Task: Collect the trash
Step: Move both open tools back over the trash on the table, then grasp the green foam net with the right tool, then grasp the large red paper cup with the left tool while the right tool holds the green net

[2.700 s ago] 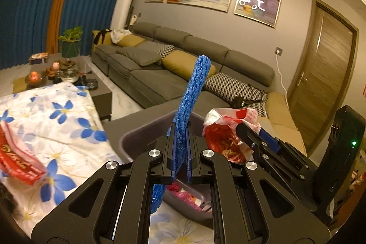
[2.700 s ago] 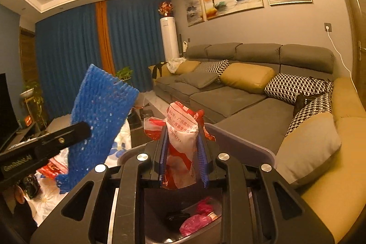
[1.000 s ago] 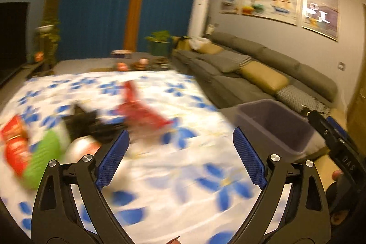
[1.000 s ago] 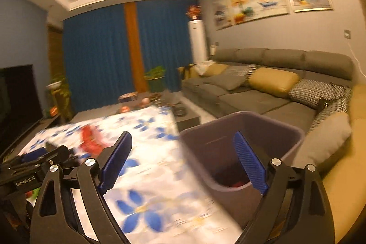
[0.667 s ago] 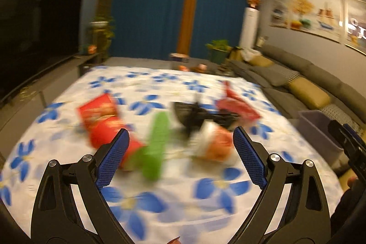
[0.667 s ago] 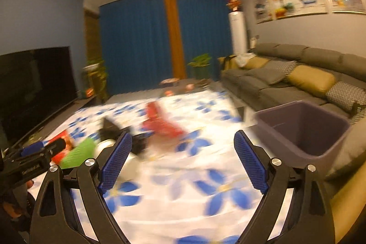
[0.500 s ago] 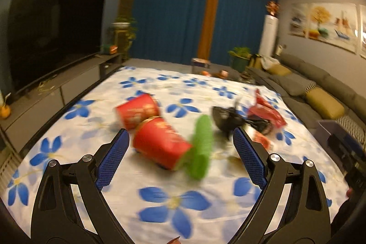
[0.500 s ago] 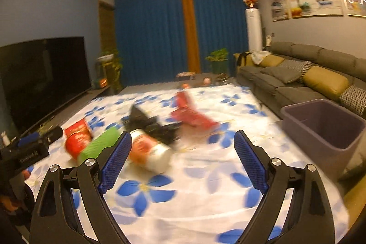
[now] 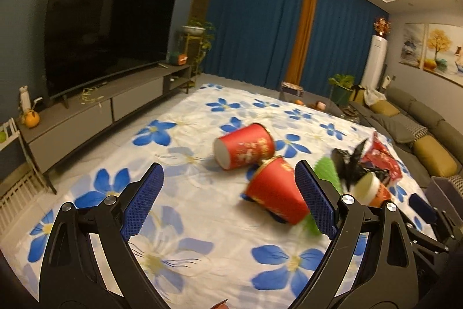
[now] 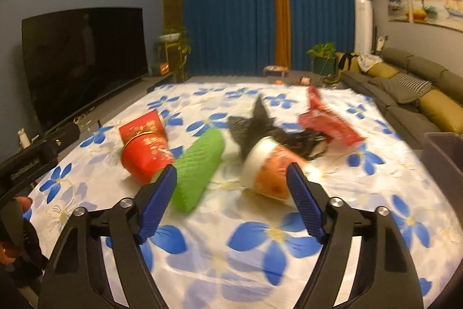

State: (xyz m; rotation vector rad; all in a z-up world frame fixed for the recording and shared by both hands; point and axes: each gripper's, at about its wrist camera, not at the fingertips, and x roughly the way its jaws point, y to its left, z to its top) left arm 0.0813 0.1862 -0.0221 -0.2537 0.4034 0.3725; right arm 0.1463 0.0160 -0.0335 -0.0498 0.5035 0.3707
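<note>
Trash heap: the litter lies in one loose cluster on the flowered cloth (image 10: 275, 233), ahead of both my tongs.
Near red cup (image 9: 275, 191): on its side just ahead of my left tongs, close to the right-hand finger; a second red cup (image 9: 244, 146) lies touching it, farther off.
Green foam sleeve (image 10: 198, 167): on its side just beyond the left-hand finger of my right tongs, beside the red cups; in the left view only its ends show behind the near cup.
Orange cup with white rim (image 10: 267, 171): tipped over directly ahead of my right tongs, just beyond the fingertips.
Black bag (image 10: 260, 123): crumpled behind the orange cup, touching it.
Red wrapper (image 10: 327, 122): farthest piece, to the right and beyond the black bag.
Left tongs (image 9: 228, 203): fingers spread wide, nothing between them.
Right tongs (image 10: 231, 200): fingers spread wide, nothing held.
Obstruction: the pieces crowd one another, so the near cup screens the sleeve from my left tongs.
Open room: bare cloth lies between both tongs and the heap, and wide to the left of the cups.
Bin (image 10: 445, 155): grey, at the cloth's right edge, well to the right of my right tongs.
Surroundings: sofa (image 10: 416, 89) beyond the bin; television (image 9: 107, 28) far left; blue curtains (image 10: 231, 16) past the cloth's far edge.
</note>
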